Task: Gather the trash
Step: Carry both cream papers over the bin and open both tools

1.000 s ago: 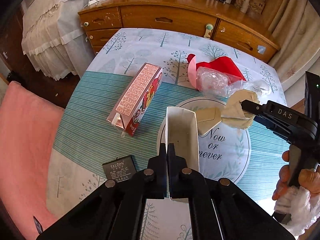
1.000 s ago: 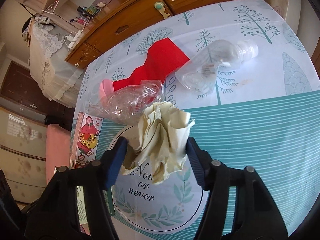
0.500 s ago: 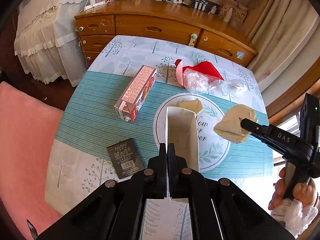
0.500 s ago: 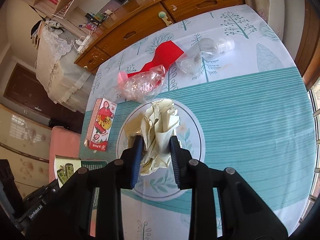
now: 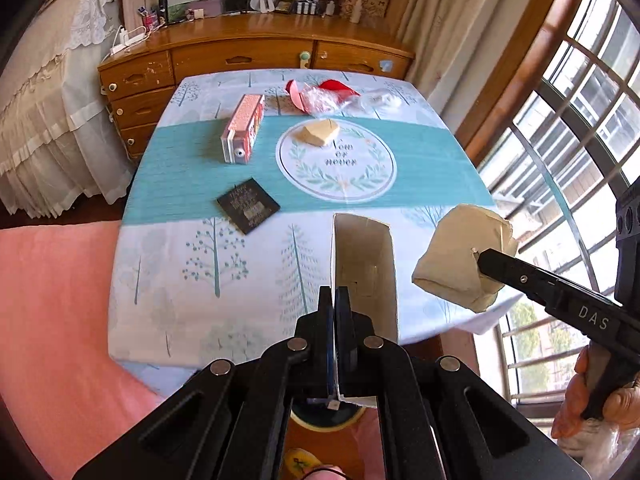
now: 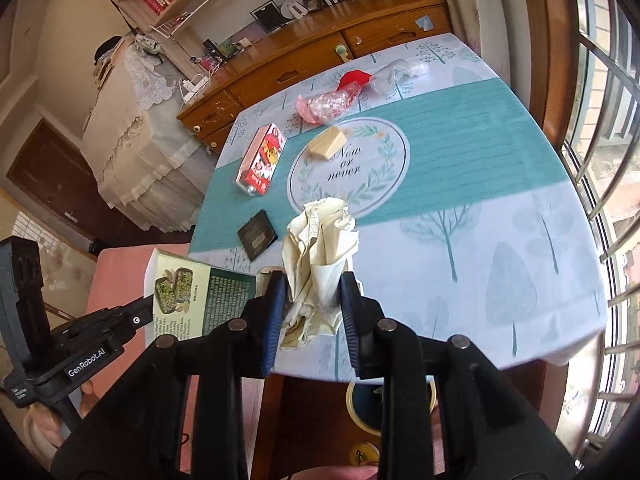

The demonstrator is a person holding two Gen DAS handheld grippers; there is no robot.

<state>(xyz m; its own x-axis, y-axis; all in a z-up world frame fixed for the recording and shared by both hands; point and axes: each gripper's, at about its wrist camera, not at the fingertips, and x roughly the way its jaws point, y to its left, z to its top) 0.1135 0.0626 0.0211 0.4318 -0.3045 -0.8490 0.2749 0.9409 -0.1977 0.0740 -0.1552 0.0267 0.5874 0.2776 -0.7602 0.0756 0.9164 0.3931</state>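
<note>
Here, tree-print tablecloth, wooden dresser behind, barred window right

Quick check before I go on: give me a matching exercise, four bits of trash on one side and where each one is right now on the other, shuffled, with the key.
Things:
1. crumpled paper
2. open box
3. pink carton
4. black packet

Places:
A. flat on the tablecloth, where its teal band meets the white part
B. in the left gripper, jaws shut on one wall
C. lying on the teal band, left of the round print
D. between the right gripper jaws, held off the table

Pairs: 1-D, 2-B, 3-C, 4-A
</note>
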